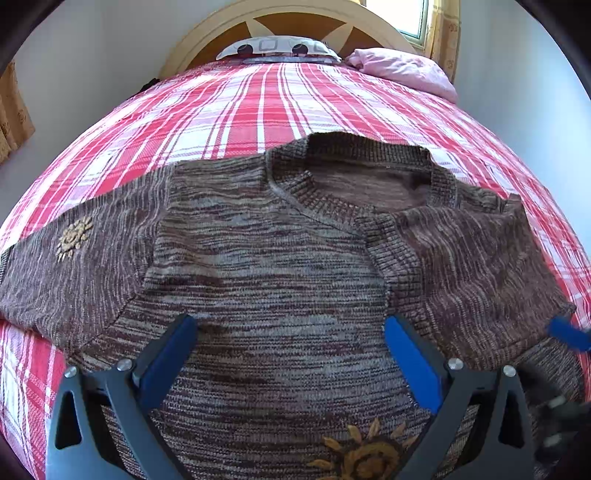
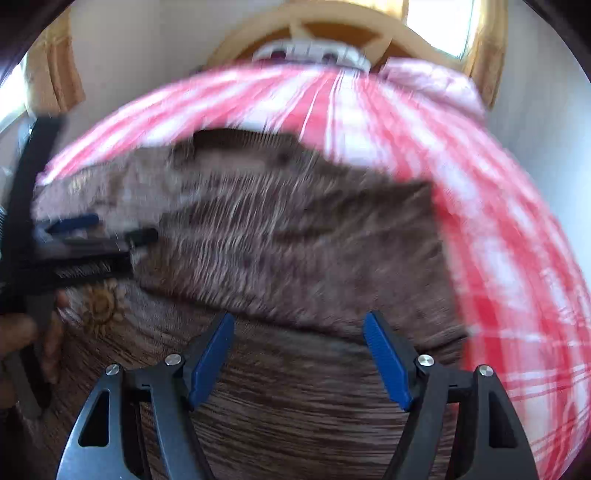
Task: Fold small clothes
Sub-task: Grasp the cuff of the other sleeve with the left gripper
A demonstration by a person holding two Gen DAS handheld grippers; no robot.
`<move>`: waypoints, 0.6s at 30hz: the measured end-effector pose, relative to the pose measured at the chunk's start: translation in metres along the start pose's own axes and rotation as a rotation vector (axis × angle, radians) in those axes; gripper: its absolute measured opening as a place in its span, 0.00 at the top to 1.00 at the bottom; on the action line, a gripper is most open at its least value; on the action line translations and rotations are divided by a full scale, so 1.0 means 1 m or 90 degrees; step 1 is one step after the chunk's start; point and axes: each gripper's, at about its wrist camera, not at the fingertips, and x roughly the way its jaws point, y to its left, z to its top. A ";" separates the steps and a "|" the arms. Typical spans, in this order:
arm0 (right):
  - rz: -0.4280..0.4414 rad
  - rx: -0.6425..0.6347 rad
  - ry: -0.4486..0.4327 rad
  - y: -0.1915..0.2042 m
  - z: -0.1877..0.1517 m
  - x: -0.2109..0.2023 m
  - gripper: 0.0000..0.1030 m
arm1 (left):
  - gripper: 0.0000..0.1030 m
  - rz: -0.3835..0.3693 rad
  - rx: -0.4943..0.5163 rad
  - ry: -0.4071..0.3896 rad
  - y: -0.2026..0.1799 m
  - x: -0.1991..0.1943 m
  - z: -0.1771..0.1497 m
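A brown knitted sweater (image 1: pixel 280 266) lies flat on a bed with a red and white checked sheet (image 1: pixel 258 96), its collar toward the headboard (image 1: pixel 295 22) and its right sleeve (image 1: pixel 461 266) folded in over the body, while the other sleeve (image 1: pixel 74 266) lies spread out to the left side. At the far end of the bed there is a patterned pillow (image 1: pixel 277 46), a crumpled pink cloth (image 1: pixel 402 68) beside it, and a window (image 1: pixel 410 18) with yellow curtains (image 1: pixel 445 33) behind. Nothing lies on the sweater except the tools themselves. The left gripper (image 1: pixel 290 343) hangs over the chest of the sweater with its blue fingers (image 1: pixel 168 365) spread very wide and nothing between them. The right gripper (image 2: pixel 299 354), seen in a blurred picture, hangs over the folded sleeve with its jaws well apart and also without any hold. No writing or brand can be read; only a golden sun motif (image 1: pixel 364 456) is embroidered low on the front, and a smaller one (image 1: pixel 74 238) on the spread sleeve
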 end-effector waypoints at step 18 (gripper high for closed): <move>-0.029 -0.093 -0.073 0.066 -0.027 -0.025 0.22 | 0.00 0.072 -0.071 -0.047 0.128 -0.068 -0.031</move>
